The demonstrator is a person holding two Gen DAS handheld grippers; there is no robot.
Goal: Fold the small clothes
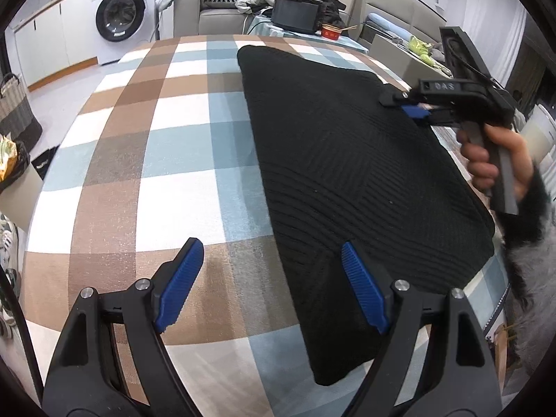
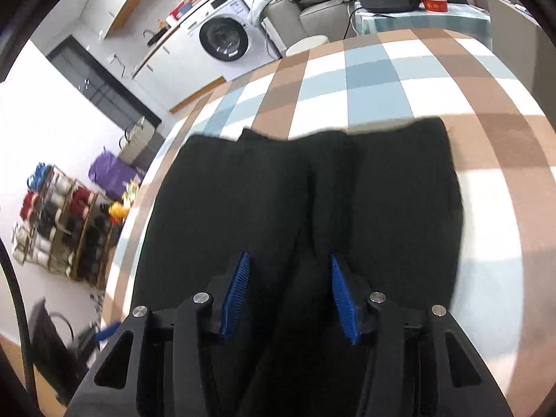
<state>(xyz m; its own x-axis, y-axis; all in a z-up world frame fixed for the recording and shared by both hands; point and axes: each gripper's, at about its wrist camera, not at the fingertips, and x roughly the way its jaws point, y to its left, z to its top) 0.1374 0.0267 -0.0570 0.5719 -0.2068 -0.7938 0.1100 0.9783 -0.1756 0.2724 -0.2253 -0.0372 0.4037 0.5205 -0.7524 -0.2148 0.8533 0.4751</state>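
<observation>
A black ribbed knit garment (image 1: 347,160) lies folded flat on the checked tablecloth (image 1: 166,160). My left gripper (image 1: 271,253) is open and empty, its right finger over the garment's near left edge and its left finger over bare cloth. My right gripper (image 1: 410,106) sits at the garment's far right edge, held by a hand (image 1: 493,160). In the right wrist view the garment (image 2: 399,208) fills the middle, and the right gripper (image 2: 288,267) is open just above it, with a raised fold of fabric between the pads but not pinched.
The table's edges fall away at left and right. Beyond the far edge stand a washing machine (image 1: 121,17), a sofa (image 1: 215,14) with clothes, and a side table with a black box (image 1: 295,12) and a red bowl (image 1: 332,30). A shoe rack (image 2: 59,222) stands on the floor.
</observation>
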